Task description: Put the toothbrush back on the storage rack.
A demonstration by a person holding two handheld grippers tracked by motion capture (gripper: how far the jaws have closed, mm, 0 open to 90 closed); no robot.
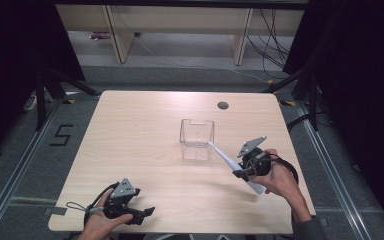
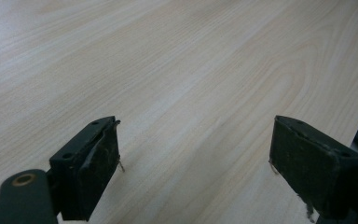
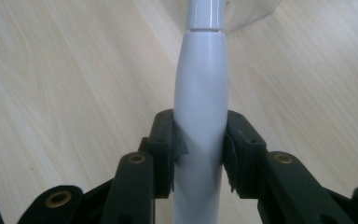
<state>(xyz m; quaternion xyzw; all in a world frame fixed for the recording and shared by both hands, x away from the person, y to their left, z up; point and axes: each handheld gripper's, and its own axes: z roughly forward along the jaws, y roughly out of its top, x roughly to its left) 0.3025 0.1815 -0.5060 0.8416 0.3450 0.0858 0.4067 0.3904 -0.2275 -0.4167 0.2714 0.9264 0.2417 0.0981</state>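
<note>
Right of the clear plastic box (image 1: 197, 139) on the wooden table (image 1: 130, 130), the right gripper (image 3: 199, 151) clamps a white electric toothbrush (image 3: 201, 116), tip touching the box's rim. Near the front edge, the left gripper (image 2: 193, 158) gapes wide, holding nothing.

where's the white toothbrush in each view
High view: the white toothbrush lies right of centre, slanting from the right gripper up-left to the rim of the clear box.
Right gripper view: its handle rises up the middle, clamped between the two black jaws.
Left gripper view: bare table ahead of the open jaws, no toothbrush.
Shared landmark: the light wood-grain table top.
</note>
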